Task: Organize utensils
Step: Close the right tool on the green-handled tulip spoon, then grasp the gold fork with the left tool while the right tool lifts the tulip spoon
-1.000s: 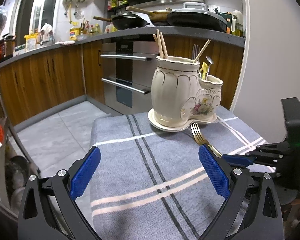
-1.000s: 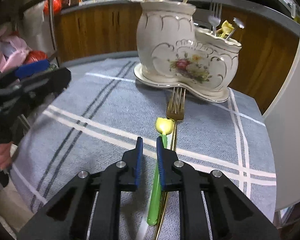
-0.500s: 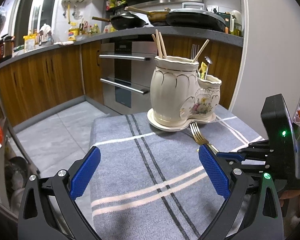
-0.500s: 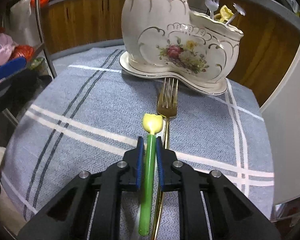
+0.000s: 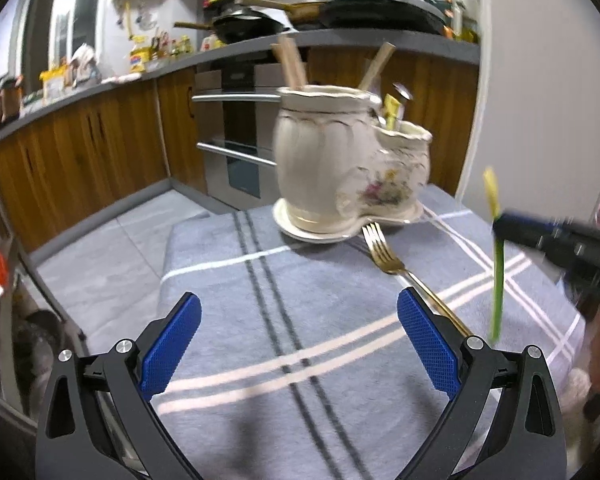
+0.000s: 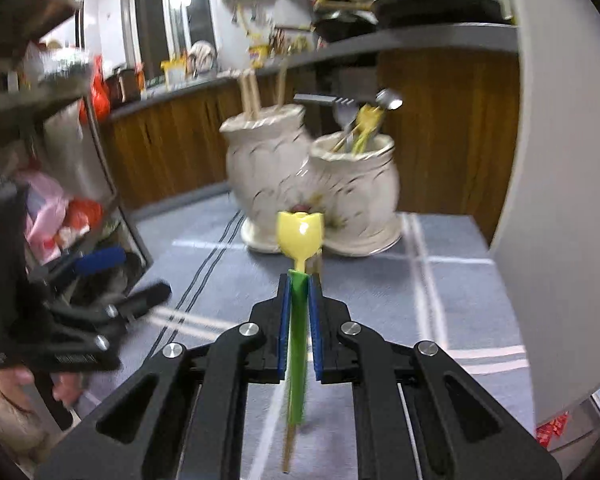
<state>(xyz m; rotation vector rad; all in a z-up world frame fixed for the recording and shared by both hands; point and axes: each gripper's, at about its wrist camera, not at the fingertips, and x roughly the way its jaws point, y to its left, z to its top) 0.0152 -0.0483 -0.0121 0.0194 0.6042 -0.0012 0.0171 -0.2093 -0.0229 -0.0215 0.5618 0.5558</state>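
The right gripper (image 6: 299, 312) has its fingers clamped on the green spoon (image 6: 296, 344), held above the desk (image 5: 300, 320). Best tilt it handle-down over the holder (image 6: 352, 184), clearing the fork (image 5: 384, 252). The left gripper (image 5: 298, 344) fingers stand apart, empty.

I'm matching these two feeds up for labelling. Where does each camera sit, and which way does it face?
Left wrist: on the left gripper, low over the striped cloth, facing the ceramic holder and gold fork; its open jaws show.
Right wrist: on the right gripper, lifted, facing the holder; jaws shut on the tulip spoon.
Shared: holder, cloth, spoon, and each other's gripper.
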